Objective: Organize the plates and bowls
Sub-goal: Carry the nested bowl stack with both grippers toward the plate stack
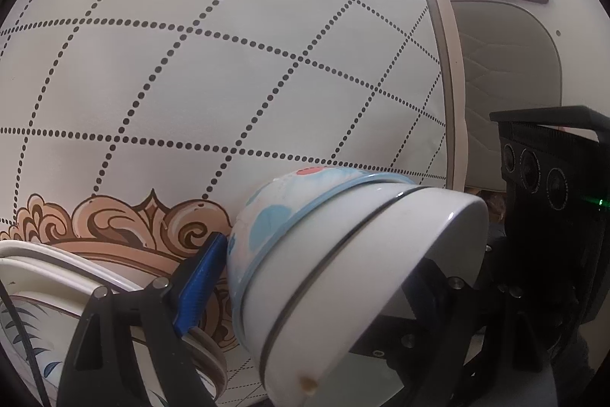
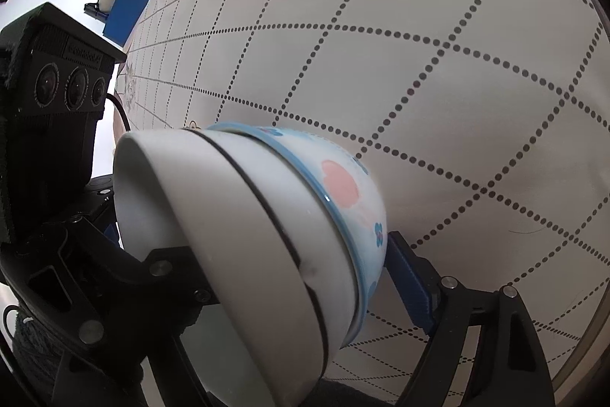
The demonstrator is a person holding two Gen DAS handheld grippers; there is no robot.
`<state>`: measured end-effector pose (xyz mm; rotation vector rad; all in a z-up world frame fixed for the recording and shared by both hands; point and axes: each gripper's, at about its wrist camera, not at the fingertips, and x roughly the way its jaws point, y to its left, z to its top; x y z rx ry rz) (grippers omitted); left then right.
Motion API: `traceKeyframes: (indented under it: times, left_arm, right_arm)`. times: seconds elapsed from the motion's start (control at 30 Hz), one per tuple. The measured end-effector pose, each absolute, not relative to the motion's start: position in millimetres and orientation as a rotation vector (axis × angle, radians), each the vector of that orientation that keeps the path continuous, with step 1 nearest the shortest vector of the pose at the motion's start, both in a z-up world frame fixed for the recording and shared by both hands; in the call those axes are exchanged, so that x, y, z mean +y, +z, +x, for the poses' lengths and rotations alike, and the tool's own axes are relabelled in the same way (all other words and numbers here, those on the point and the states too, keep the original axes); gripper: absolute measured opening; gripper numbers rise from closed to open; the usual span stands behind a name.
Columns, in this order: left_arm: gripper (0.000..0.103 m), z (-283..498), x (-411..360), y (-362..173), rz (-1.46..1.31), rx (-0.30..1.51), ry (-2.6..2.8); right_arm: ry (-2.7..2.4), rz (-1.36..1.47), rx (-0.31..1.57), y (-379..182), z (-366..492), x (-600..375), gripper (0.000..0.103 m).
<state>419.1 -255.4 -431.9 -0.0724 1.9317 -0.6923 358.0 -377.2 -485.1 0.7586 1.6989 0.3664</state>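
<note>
Left wrist view: the left hand-held gripper [image 1: 312,277] stands wide around a tilted stack of bowls. Its blue pad [image 1: 200,283] lies against the painted bowl [image 1: 267,216], the one with blue and pink blotches, while its other finger sits at 4 o'clock behind the white bowl [image 1: 381,254] nested in it; I cannot tell whether that finger presses. A black-rimmed bowl sits between the two. At 8 o'clock, a stack of plates [image 1: 45,277] rests on the surface [image 1: 228,44], which carries a cloth with dotted diamond lines and a tan scroll border. The other gripper's camera block [image 1: 549,170] shows at 3 o'clock, just beside the bowls.

Right wrist view: the right hand-held gripper [image 2: 289,277] also spans the same stack, wide, its blue pad [image 2: 410,283] touching the painted bowl [image 2: 343,185] at 4 o'clock and its black finger at 8 o'clock against the white bowl [image 2: 183,185]. The stack leans with its mouth toward 9 o'clock, above the dotted surface [image 2: 419,44].
</note>
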Motion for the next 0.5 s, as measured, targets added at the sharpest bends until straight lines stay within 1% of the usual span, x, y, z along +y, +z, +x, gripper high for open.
traceKeyframes:
  times: [0.17, 0.5]
  left_arm:
    - [0.085, 403.8, -253.2, -429.9, -0.084, 1.930, -0.681]
    - [0.086, 396.8, -265.8, -423.2, -0.060, 1.908, -0.674]
  right_arm:
    - [0.370, 0.722, 1.673, -478.7, 354.3, -378.9, 0.084]
    - [0.368, 0.756, 1.668, -475.1, 347.1, -387.5, 0.083]
